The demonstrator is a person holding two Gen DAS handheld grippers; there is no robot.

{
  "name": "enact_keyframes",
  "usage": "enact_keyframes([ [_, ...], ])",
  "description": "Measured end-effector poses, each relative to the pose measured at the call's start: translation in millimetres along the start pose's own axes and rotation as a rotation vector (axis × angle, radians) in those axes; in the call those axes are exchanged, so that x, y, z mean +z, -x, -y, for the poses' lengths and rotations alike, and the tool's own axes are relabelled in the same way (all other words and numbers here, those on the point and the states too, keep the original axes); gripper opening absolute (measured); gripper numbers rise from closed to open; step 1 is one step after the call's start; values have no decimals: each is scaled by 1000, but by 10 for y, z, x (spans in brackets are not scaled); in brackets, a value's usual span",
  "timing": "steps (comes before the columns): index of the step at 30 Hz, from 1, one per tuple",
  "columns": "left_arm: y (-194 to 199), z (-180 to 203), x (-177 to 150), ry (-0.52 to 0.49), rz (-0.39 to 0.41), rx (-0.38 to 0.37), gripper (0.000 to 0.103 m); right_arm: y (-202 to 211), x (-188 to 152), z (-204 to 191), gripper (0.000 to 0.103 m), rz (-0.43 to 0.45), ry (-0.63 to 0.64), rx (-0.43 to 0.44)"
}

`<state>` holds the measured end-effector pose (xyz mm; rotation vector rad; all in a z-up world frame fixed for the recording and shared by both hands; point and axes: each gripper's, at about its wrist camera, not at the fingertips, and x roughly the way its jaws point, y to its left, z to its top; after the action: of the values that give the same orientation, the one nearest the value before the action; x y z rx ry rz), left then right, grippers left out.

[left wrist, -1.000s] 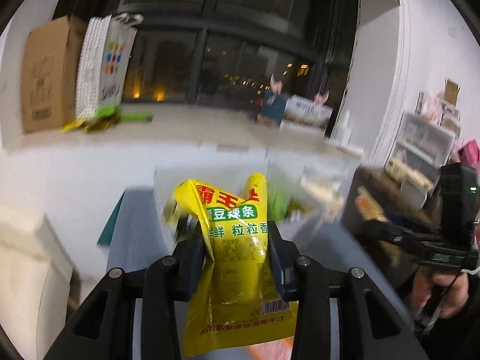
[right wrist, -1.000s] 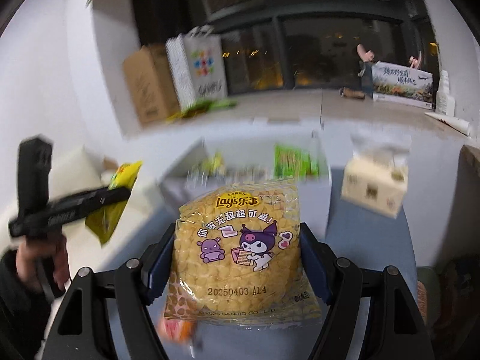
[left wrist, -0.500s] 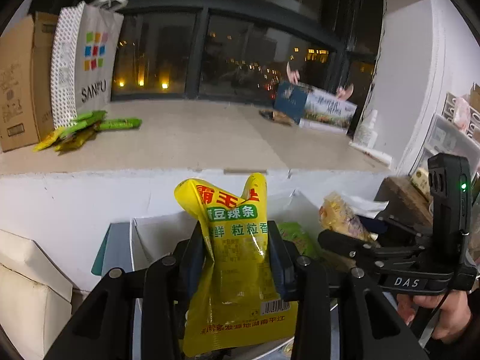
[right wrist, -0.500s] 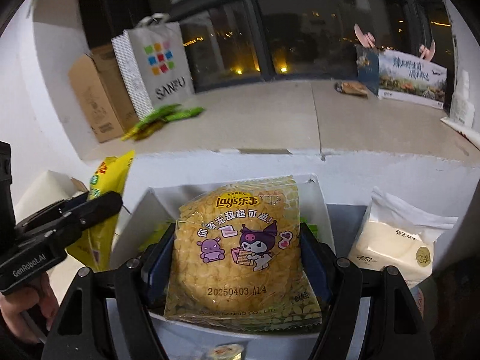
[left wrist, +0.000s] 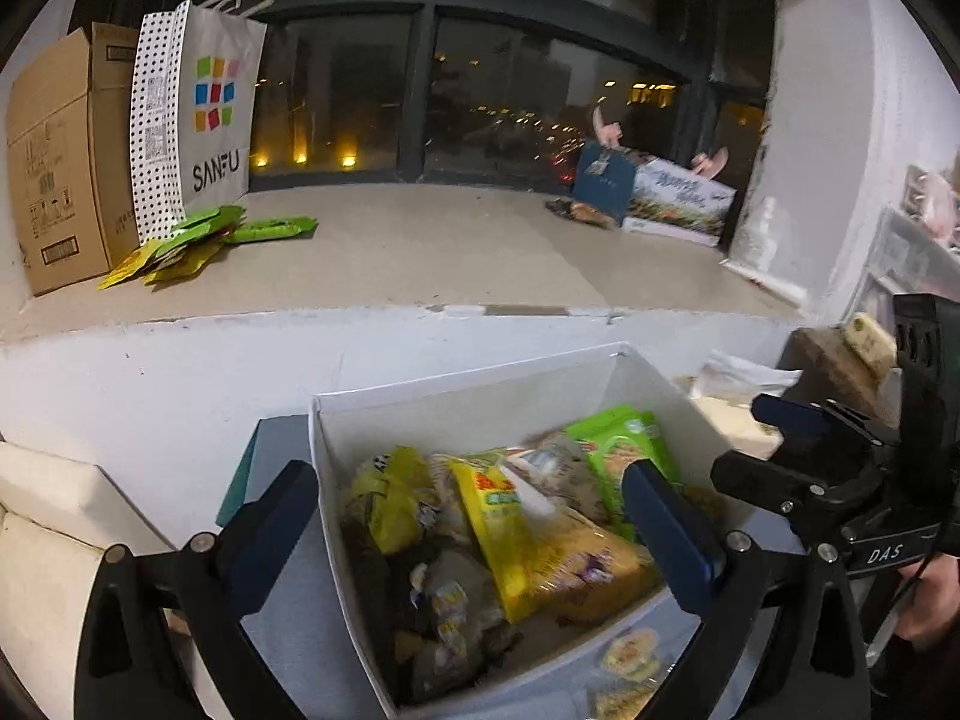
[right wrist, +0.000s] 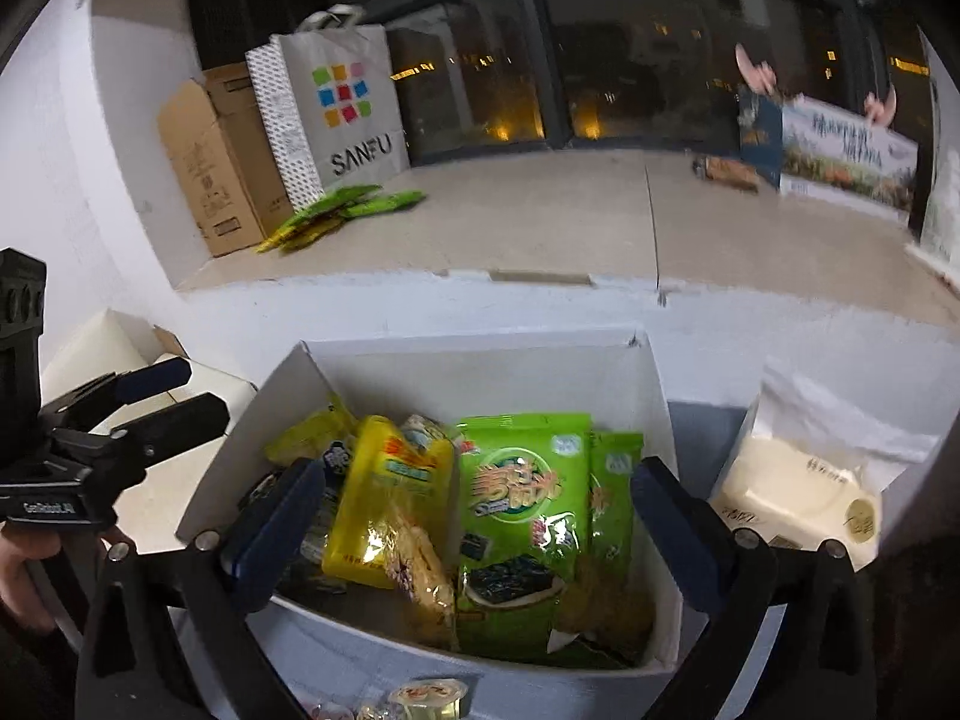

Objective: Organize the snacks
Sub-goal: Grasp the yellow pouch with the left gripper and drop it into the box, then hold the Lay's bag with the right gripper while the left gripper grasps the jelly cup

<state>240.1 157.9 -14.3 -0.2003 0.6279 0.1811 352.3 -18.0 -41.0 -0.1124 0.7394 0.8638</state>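
White box (right wrist: 480, 360): holds yellow packet (right wrist: 384, 498), green packets (right wrist: 522, 510) and other snacks, piled together. Left gripper (left wrist: 474, 516) and right gripper (right wrist: 474, 522): jaws just opened wide, nothing between them, both hanging over the box. Tissue pack (right wrist: 798, 480): just right of box.
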Motion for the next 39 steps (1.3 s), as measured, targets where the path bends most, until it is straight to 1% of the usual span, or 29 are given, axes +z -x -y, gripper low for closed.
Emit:
enact_keyframes([
  [4, 387, 91, -129, -25, 44, -42, 103, 334, -76, -125, 103, 53, 46, 15],
  [7, 701, 180, -308, -50, 72, -64, 103, 623, -226, -218, 103, 95, 92, 5],
  [12, 1189, 334, -731, -57, 114, -100, 103, 1084, -641, -342, 103, 125, 136, -4],
  [14, 1366, 411, -961, -64, 124, -118, 103, 1270, -832, -375, 103, 152, 143, -7],
  [19, 1653, 568, -1484, -55, 110, -137, 103, 1677, -1337, -418, 103, 180, 126, -25],
  [22, 1774, 624, -1782, -45, 105, -127, 103, 1878, -1630, -447, 103, 187, 119, -69],
  [25, 1793, 632, -2041, -33, 57, -146, 103, 2053, -1950, -434, 103, 199, 81, -102],
  [27, 1787, 639, -2146, -45, 35, -139, 103, 2106, -2150, -418, 103, 194, 58, -127],
  [29, 1768, 638, -2173, -47, 24, -130, 103, 2109, -2287, -385, 103, 165, 52, -133],
  [31, 1770, 646, -2156, -32, 30, -140, 103, 2085, -2376, -372, 103, 138, 66, -158],
  [34, 1795, 664, -2113, -21, 43, -165, 103, 2061, -2415, -325, 103, 127, 58, -165],
  [37, 1827, 706, -2094, -39, 53, -158, 103, 2058, -2395, -313, 103, 132, 54, -157],
  [39, 1840, 713, -2082, -37, 56, -166, 103, 2041, -2376, -331, 103, 134, 65, -154],
])
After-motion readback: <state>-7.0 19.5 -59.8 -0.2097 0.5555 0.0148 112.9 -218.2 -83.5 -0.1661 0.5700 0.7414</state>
